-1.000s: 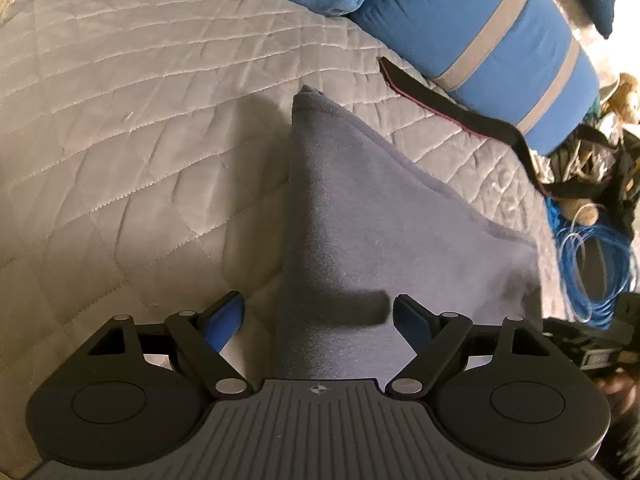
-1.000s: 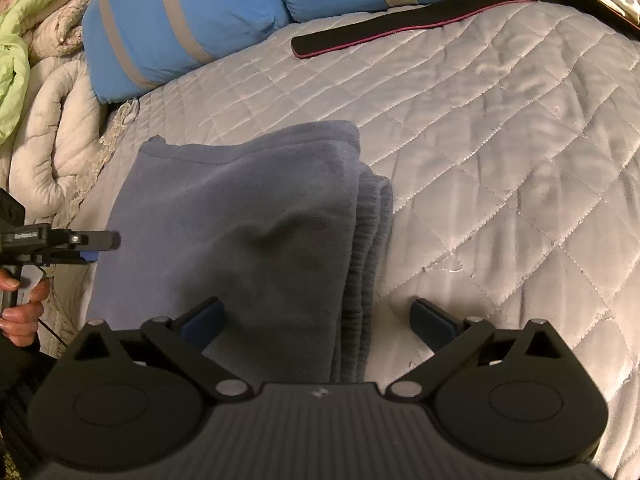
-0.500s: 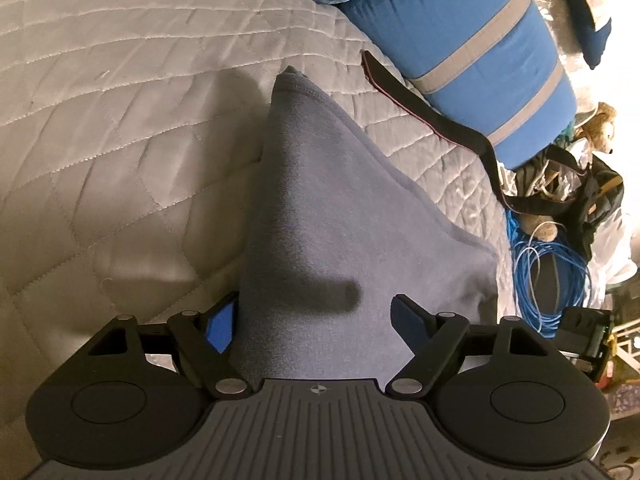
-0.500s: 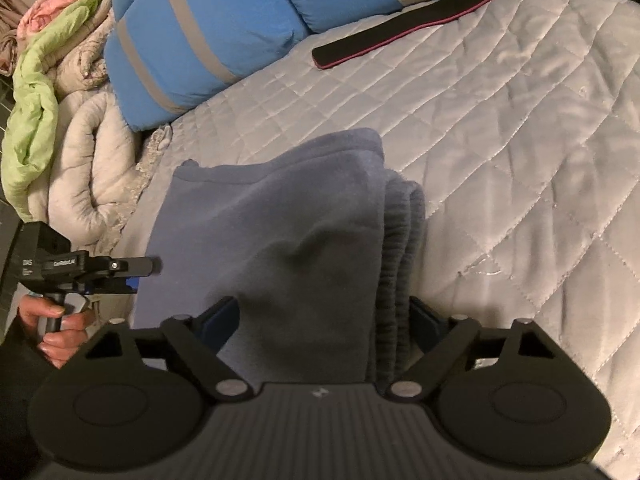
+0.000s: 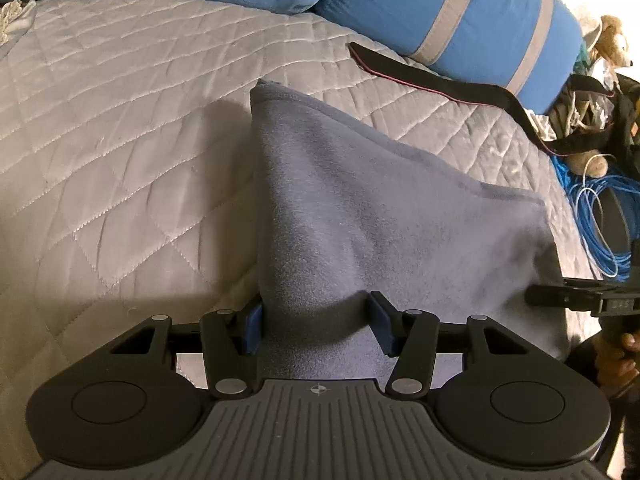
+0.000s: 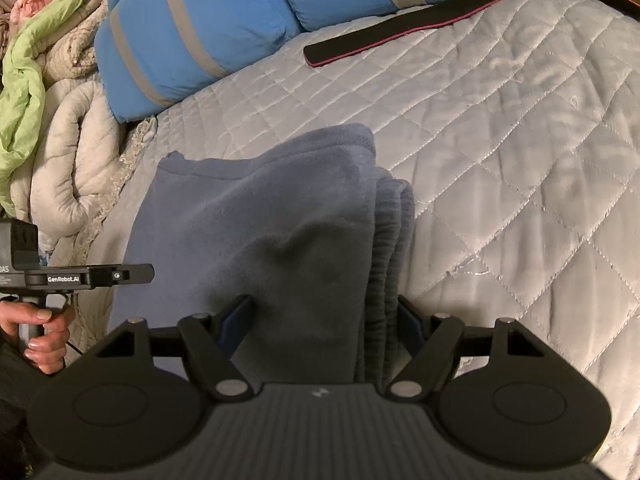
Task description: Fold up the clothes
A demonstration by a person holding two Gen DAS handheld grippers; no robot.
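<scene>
A folded grey-blue fleece garment (image 5: 380, 220) lies on the quilted grey bedspread (image 5: 120, 160). My left gripper (image 5: 316, 324) is at its near left corner. Its jaws are closing, and a raised ridge of fleece is pinched between the pads. In the right wrist view the garment (image 6: 280, 220) shows its stacked folded edge on the right. My right gripper (image 6: 322, 316) straddles that edge, jaws closing, pads pressing into the fabric on both sides. Each view also catches the other gripper at its margin: the right gripper (image 5: 580, 300) and the left gripper (image 6: 80, 276), the latter with a hand (image 6: 40, 328) on its handle.
Blue pillows (image 5: 440, 12) with grey stripes line the far side of the bed. A black strap (image 5: 440, 80) lies in front of them. A blue cable coil (image 5: 600, 220) and a plush toy (image 5: 608, 40) sit off the bed's right side. Rumpled blankets (image 6: 60, 140) are heaped at the left.
Both grippers' jaws have narrowed from wide apart to pinching the fleece. The left gripper has shifted and rolled a little. The right gripper closed in on the folded edge.
</scene>
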